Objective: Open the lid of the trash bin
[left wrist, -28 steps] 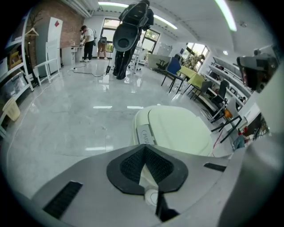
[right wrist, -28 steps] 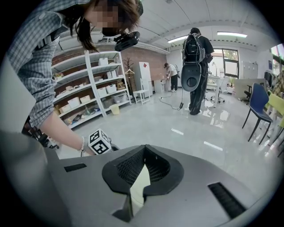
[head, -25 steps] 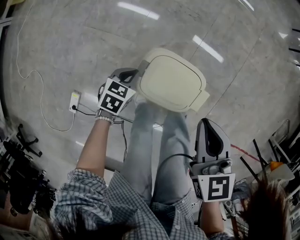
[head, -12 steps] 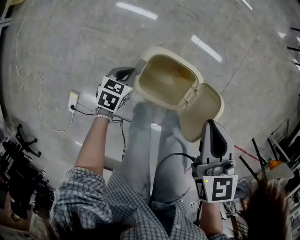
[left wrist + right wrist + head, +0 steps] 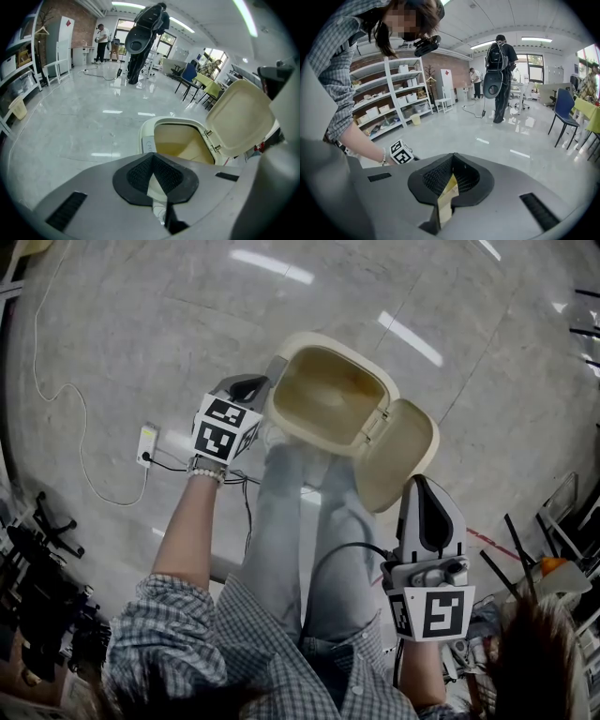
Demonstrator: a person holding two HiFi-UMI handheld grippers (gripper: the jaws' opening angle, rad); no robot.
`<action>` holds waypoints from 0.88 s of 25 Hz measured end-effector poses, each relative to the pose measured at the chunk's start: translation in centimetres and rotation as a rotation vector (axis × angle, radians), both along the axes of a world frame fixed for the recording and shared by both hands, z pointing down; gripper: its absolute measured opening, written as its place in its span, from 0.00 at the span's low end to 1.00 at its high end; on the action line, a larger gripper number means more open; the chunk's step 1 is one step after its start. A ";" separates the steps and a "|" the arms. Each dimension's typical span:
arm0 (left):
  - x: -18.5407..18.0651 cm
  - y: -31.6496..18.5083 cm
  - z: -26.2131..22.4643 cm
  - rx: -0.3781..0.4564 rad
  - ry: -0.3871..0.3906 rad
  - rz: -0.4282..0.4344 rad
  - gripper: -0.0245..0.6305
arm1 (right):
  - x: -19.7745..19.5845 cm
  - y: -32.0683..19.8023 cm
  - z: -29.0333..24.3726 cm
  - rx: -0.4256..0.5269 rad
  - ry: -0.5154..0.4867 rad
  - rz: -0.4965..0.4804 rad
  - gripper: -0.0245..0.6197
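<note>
At centre left of the head view, the left gripper [image 5: 251,387] sits just beside the near rim of the trash bin [image 5: 317,341]. Its own view shows the left gripper [image 5: 152,155] clenched tip to tip, with nothing caught between the jaws. The bin [image 5: 146,137] fills the middle of the head view with its mouth uncovered. The lid [image 5: 398,451] is swung out to the lower right on hinges at that side, so the opening looks done.

The bin appears to be thin, smooth moulded plastic: light, stiff and slippery. It would likely skid on the polished floor [image 5: 141,324] if pushed sideways. The lid [image 5: 241,117] should swing with little force. Its free edge opposite the hinges, or the front rim where a catch may sit, looks like the place to take hold.

At lower right, the right gripper [image 5: 419,486] hangs just beside the lid's edge. In its own view the right gripper [image 5: 453,157] is also closed on nothing.

The bin's body and base are hidden below the rim, and its bottom is too dim to read. I cannot tell whether the left tips touch the rim, nor what the yellowish sliver behind the right jaws is.
</note>
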State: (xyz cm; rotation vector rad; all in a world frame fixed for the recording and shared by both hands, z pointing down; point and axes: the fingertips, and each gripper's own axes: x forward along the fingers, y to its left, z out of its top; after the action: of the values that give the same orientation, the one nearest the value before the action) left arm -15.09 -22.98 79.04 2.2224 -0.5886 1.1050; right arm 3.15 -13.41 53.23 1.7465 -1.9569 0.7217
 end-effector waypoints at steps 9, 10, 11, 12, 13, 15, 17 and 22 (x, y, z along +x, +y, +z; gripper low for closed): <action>1.1 -1.0 -5.9 0.129 0.059 0.028 0.04 | 0.3 -0.4 -2.7 0.045 0.017 -0.024 0.06; 1.3 -1.1 -6.7 0.138 0.068 0.025 0.04 | 0.4 -0.6 -3.3 0.061 0.016 -0.022 0.07; 1.4 -1.2 -7.5 0.146 0.076 0.023 0.04 | 0.6 -0.8 -3.9 0.078 0.015 -0.018 0.06; 1.5 -1.2 -8.2 0.154 0.084 0.025 0.04 | 0.7 -1.0 -4.4 0.090 0.015 -0.017 0.06; 1.7 -1.2 -9.0 0.161 0.090 0.028 0.04 | 0.9 -1.1 -4.9 0.094 0.015 -0.016 0.06; 2.0 -1.2 -10.6 0.175 0.102 0.039 0.04 | 1.2 -1.2 -6.0 0.103 0.016 -0.016 0.06; 2.3 -1.1 -12.2 0.194 0.117 0.047 0.04 | 1.5 -1.5 -7.2 0.123 0.017 -0.016 0.06; 3.3 -0.9 -17.1 0.236 0.169 0.022 0.04 | 2.2 -1.7 -9.4 0.153 -0.002 -0.002 0.06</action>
State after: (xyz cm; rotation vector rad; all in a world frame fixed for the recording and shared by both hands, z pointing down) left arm -11.78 -23.90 61.97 2.5006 -0.6509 0.8840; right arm 5.36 -15.14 43.81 1.8318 -2.0628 0.5864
